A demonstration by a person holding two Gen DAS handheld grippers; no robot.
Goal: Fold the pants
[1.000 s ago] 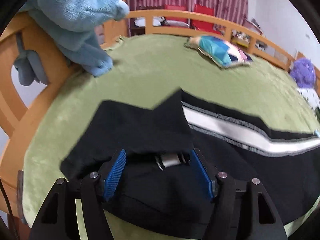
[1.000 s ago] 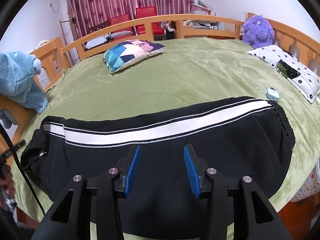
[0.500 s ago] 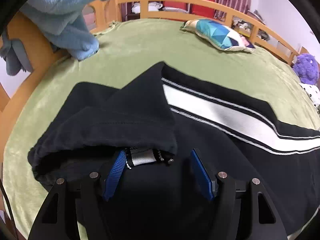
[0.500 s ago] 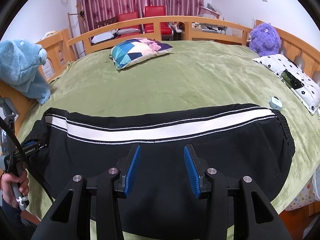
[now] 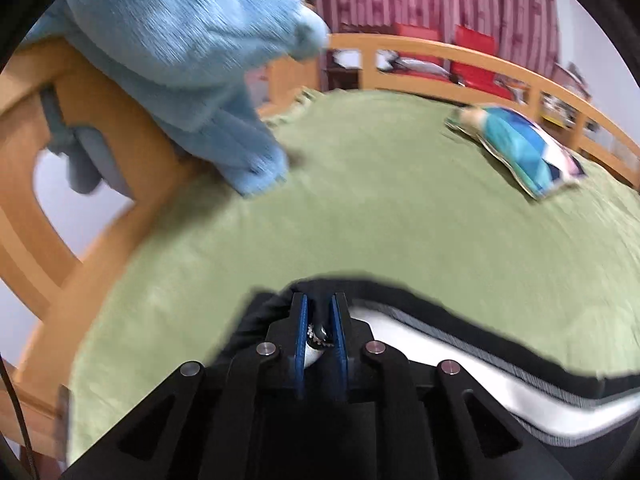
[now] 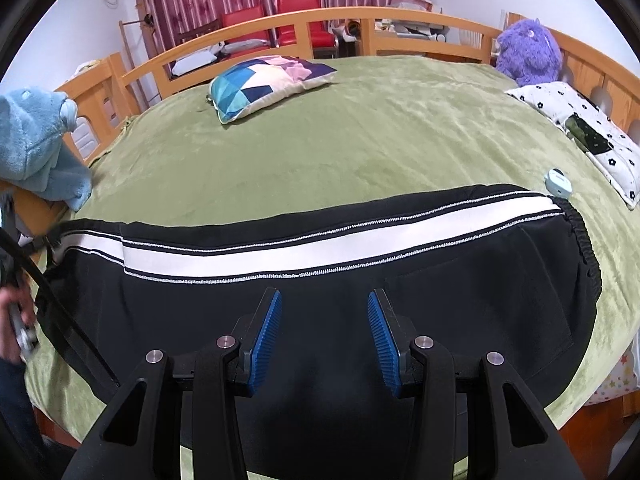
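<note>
Across the green blanket [image 6: 360, 148] the black track pants [image 6: 460, 300] lie flat lengthwise, white side stripe [image 6: 320, 246] uppermost, elastic waistband [image 6: 588, 248] at about 3 o'clock in the right wrist view and the cuffs away at 9 o'clock. The left gripper [image 5: 320, 318] is pinched tight on the cuff end, a bunch of black cloth and what looks like a drawstring tip caught between its blue pads [image 5: 301, 332]; holding there makes sense if the legs are to be carried over toward the waist. The right gripper [image 6: 324, 332] hovers above the thigh area with its jaws spread wide and nothing between them, probably placed to pin or guide the middle where the crease would fall.

Room for the fold looks good: from 10 to 2 o'clock beyond the pants the blanket is bare as far as the patchwork cushion [image 6: 268, 80]. A small pale blue object [image 6: 557, 181] sits just beside the waistband and could get covered. The wooden bed rail [image 5: 48, 152] and the blue plush toy [image 5: 180, 52] crowd the cuff side, so the left hand has little room outward.
</note>
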